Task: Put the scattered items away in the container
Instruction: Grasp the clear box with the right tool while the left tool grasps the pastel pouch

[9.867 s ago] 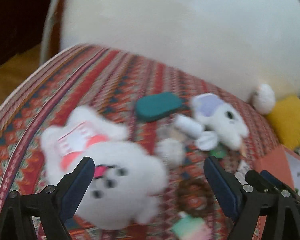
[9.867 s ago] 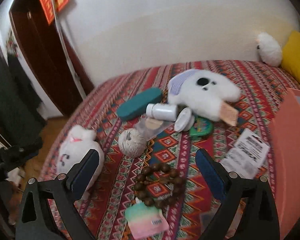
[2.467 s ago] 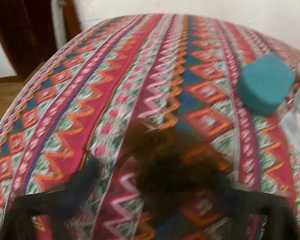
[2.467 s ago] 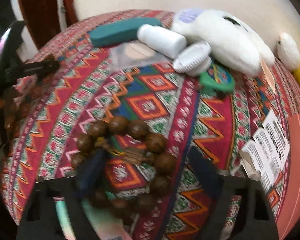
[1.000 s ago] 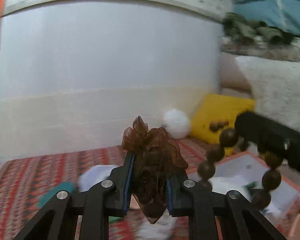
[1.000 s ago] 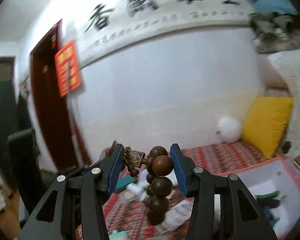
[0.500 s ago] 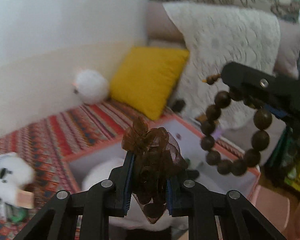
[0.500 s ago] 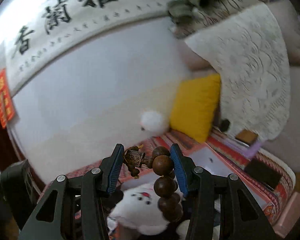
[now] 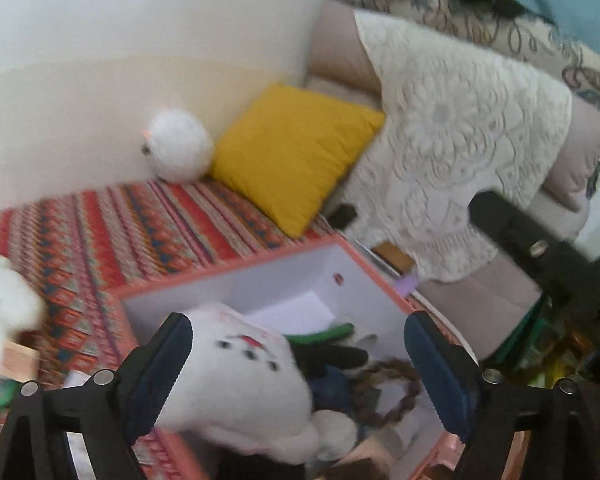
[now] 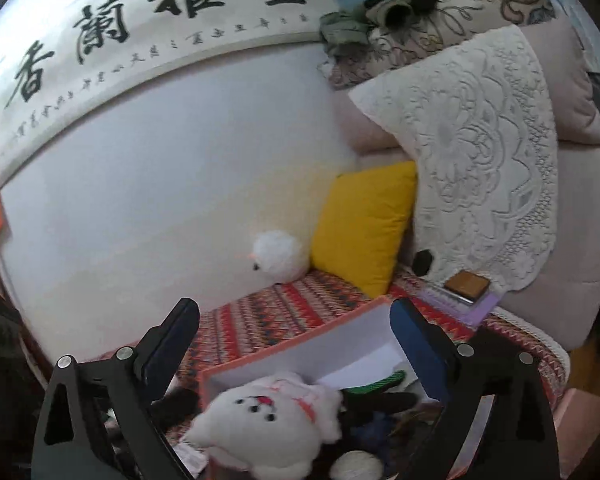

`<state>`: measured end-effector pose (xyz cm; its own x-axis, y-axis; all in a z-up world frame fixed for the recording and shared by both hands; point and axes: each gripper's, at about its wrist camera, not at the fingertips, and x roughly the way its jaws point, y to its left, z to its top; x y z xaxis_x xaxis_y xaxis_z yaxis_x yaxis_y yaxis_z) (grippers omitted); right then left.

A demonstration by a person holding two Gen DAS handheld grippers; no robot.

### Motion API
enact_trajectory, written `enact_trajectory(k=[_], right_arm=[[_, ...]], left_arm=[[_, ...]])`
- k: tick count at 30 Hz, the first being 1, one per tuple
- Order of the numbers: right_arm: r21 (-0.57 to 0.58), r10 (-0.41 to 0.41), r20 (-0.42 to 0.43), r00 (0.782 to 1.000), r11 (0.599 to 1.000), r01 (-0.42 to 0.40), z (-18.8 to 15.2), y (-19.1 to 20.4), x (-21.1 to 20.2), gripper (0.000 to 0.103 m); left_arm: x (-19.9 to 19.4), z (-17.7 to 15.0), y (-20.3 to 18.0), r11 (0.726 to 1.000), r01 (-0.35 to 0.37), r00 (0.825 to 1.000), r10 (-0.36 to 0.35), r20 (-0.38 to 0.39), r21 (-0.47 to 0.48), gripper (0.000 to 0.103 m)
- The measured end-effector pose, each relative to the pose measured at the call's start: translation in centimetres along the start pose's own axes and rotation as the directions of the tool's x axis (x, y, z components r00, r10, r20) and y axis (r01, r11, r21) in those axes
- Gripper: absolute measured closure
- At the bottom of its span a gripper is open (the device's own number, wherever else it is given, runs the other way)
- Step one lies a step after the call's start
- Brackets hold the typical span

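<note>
Box (image 9: pixel 236 276) sits right below both tongs, orange rim, white inside, on the striped cover (image 9: pixel 140 224). Already in it: white plush (image 9: pixel 236 380) lying across the near-left corner w/ head over the rim, bead loop (image 9: pixel 396 392) just right of it between the left tongs' tips, a yarn ball (image 10: pixel 356 465) at the near edge, green & dark bits behind, not clear what they are.

Left tongs (image 9: pixel 296 376) spread wide, nothing in them. Right tongs (image 10: pixel 294 352) also spread wide & empty, hanging over the box's left half w/ the plush under them.

Step in hand, as I judge it: release over the box is done, both sides free.

Still outside: another white plush (image 9: pixel 4 312) far left of the left tongs, w/ a tan tag & sth green by it, mostly cut off. So task not finished.

Next move prob: swing both tongs back left to that clutter, pick small items one per side, keep clear of the rim when lifting out
</note>
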<state>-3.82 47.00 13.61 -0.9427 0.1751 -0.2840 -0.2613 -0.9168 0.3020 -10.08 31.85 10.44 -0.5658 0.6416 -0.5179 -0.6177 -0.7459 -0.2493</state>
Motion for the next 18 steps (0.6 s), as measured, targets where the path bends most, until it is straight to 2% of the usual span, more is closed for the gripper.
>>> enact_trajectory(k=[4, 6, 8, 10, 12, 13, 14, 17, 18], right_arm=[[-0.050, 0.123, -0.005, 0.992, 0.991, -0.123, -0.7, 4.8, -1.4, 0.004], [-0.073, 0.216, -0.032, 0.976, 0.973, -0.218, -1.6, 7.9, -1.9, 0.002], [-0.083, 0.314, -0.094, 0.945, 0.943, -0.322, -3.1, 10.9, -1.9, 0.001], [-0.091, 0.404, -0.211, 0.890, 0.898, -0.430, -5.7, 14.3, -1.0, 0.001], [-0.109, 0.445, -0.322, 0.836, 0.860, -0.499, -8.6, 16.9, -0.3, 0.001], [-0.140, 0.438, -0.392, 0.809, 0.841, -0.523, -11.1, 18.4, 0.2, 0.001], [-0.180, 0.409, -0.447, 0.796, 0.830, -0.528, -13.4, 19.5, 0.6, 0.001], [-0.313, 0.257, -0.570, 0.780, 0.810, -0.496, -20.1, 21.3, 2.2, 0.001], [-0.352, 0.188, -0.615, 0.766, 0.804, -0.480, -22.4, 21.5, 3.0, 0.001]], left_arm=[[-6.1, 0.4, 4.3, 0.993, -0.116, 0.990, 0.114, 0.082, 0.016, 0.006], [-9.0, -0.4, 7.0, 0.984, -0.180, 0.979, 0.180, 0.098, -0.011, 0.005], [-11.6, -2.2, 10.3, 0.967, -0.248, 0.964, 0.252, 0.085, -0.060, 0.004], [-13.5, -4.4, 13.4, 0.948, -0.302, 0.950, 0.308, 0.054, -0.104, 0.004], [-14.6, -7.7, 16.3, 0.937, -0.325, 0.945, 0.327, -0.004, -0.127, 0.004], [-14.7, -9.4, 17.3, 0.937, -0.324, 0.946, 0.322, -0.036, -0.131, 0.004], [-14.6, -11.2, 18.3, 0.936, -0.324, 0.946, 0.317, -0.070, -0.139, 0.004], [-13.5, -16.7, 20.3, 0.932, -0.329, 0.937, 0.303, -0.174, -0.151, 0.004], [-12.8, -18.4, 20.7, 0.932, -0.334, 0.931, 0.301, -0.208, -0.143, 0.004]])
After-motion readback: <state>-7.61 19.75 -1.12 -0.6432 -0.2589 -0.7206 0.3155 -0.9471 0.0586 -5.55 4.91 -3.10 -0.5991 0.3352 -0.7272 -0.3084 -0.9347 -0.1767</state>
